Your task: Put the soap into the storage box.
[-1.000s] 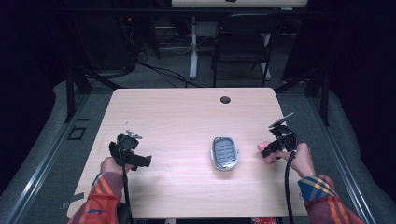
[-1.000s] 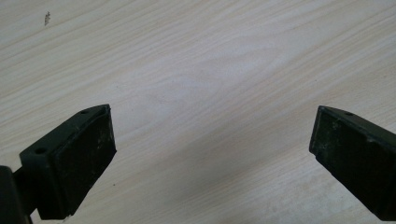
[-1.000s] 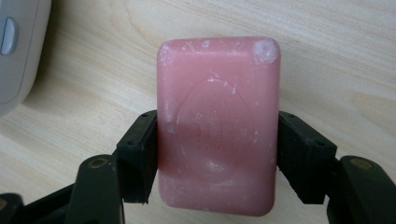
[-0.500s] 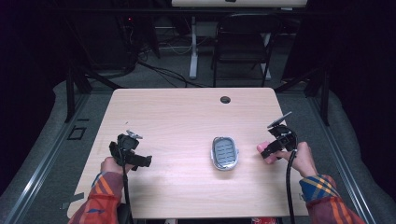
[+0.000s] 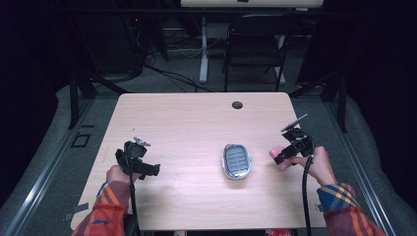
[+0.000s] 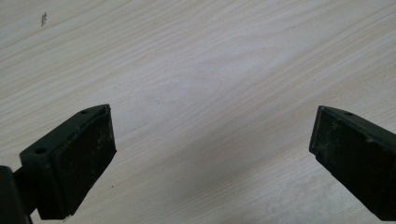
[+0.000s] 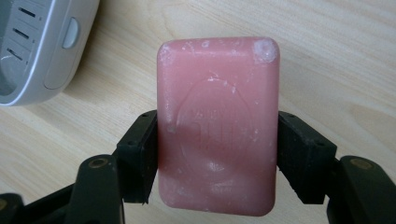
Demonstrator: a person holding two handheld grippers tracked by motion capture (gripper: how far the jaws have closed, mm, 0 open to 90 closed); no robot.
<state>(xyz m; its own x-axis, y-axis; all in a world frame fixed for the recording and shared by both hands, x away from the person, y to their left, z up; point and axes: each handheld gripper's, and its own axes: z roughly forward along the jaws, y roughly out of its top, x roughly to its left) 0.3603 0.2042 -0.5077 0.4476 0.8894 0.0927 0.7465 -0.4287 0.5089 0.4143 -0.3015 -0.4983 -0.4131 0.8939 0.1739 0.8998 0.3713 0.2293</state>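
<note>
A pink bar of soap (image 7: 217, 126) is clamped by its long sides between the two black jaws of my right gripper (image 7: 217, 151), which is shut on it. In the high view the right gripper (image 5: 282, 155) holds the pink soap (image 5: 275, 153) just right of a grey soap dish (image 5: 236, 161) with a slotted insert, at the table's right. A corner of the soap dish (image 7: 42, 51) shows at the upper left of the right gripper view. My left gripper (image 5: 147, 169) rests at the table's left; its jaws (image 6: 210, 154) stand wide open over bare wood.
The light wooden table (image 5: 187, 128) has a round cable hole (image 5: 237, 104) near its far edge. A dark chair (image 5: 253, 44) and a white desk leg (image 5: 203, 54) stand beyond the table. Grey floor surrounds it.
</note>
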